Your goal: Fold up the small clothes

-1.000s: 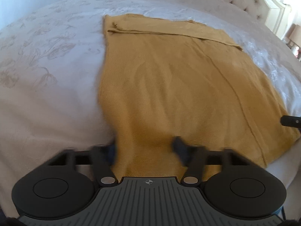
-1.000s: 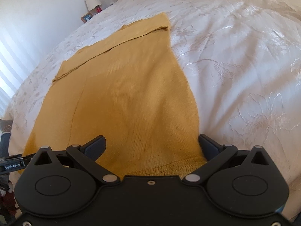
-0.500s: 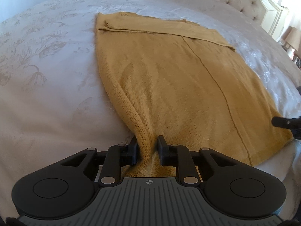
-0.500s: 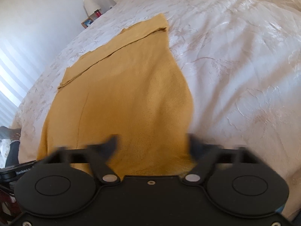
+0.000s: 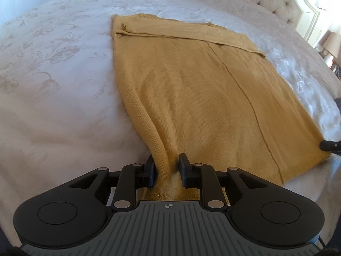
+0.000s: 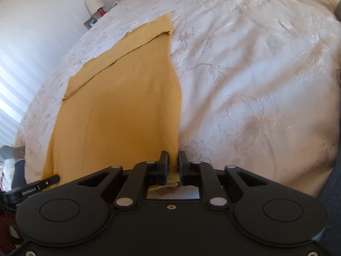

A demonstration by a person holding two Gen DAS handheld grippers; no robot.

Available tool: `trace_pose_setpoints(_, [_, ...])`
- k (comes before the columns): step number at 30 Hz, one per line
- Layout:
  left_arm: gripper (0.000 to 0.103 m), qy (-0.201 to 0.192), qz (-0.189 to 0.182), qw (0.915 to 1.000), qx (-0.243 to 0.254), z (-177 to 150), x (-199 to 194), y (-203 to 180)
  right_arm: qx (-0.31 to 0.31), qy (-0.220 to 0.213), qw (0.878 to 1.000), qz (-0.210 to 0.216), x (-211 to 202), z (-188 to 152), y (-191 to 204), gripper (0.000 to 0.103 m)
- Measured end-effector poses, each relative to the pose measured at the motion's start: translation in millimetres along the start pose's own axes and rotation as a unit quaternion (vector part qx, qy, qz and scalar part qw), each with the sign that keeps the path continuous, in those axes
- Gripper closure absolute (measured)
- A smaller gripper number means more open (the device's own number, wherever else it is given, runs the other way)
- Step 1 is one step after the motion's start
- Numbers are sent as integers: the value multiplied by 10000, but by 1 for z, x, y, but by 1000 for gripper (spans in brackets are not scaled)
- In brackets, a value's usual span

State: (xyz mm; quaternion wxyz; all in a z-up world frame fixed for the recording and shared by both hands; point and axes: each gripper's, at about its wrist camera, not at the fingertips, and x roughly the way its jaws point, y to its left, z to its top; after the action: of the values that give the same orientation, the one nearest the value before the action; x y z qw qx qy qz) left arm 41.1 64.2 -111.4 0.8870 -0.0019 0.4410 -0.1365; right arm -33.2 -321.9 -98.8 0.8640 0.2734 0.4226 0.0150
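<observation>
Left claw (image 5: pixel 166 169): jaws easing apart slightly, yet a bunched near corner of the mustard garment (image 5: pixel 191 98) is pinched between them. Right claw (image 6: pixel 173 167): jaws closing on the opposite near corner, hem gripped between the pads. Ahead of both claws the garment lies flat on the bed (image 5: pixel 53 85), its far end already turned over in a narrow band. Judgement: early stage. Both near corners secured; the main fold toward the far end is not yet made.
</observation>
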Motion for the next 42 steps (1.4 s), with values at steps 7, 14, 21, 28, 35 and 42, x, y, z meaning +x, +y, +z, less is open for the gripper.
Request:
trace_pose_setpoints(7, [61,-84,-101,9998,135,-10,-9,3,47,105,9999,60,4,1,0,38])
trace_pose_setpoints(14, [55,-110,-281,9992,-280,-11,-3,15,-596,38,9961,-650,10,1,27,36])
trace_pose_setpoints(21, [47,-199,-464,9983,-294,-12,0,11,-1755,38,9807,859,2,-13,94,38])
trace_pose_setpoints(28, [47,-292,-645,9965,-440,-18,-2,20,-992,-72,9949,-149,-3,4,63,36])
trace_pose_setpoints(35, [44,-358,-636,9963,-452,-21,0,18,-1516,-4,9881,-274,12,-6,90,37])
trace_pose_setpoints(42, [41,-349,-643,9967,-358,-20,1,18,-2509,103,9628,-1001,57,-28,126,37])
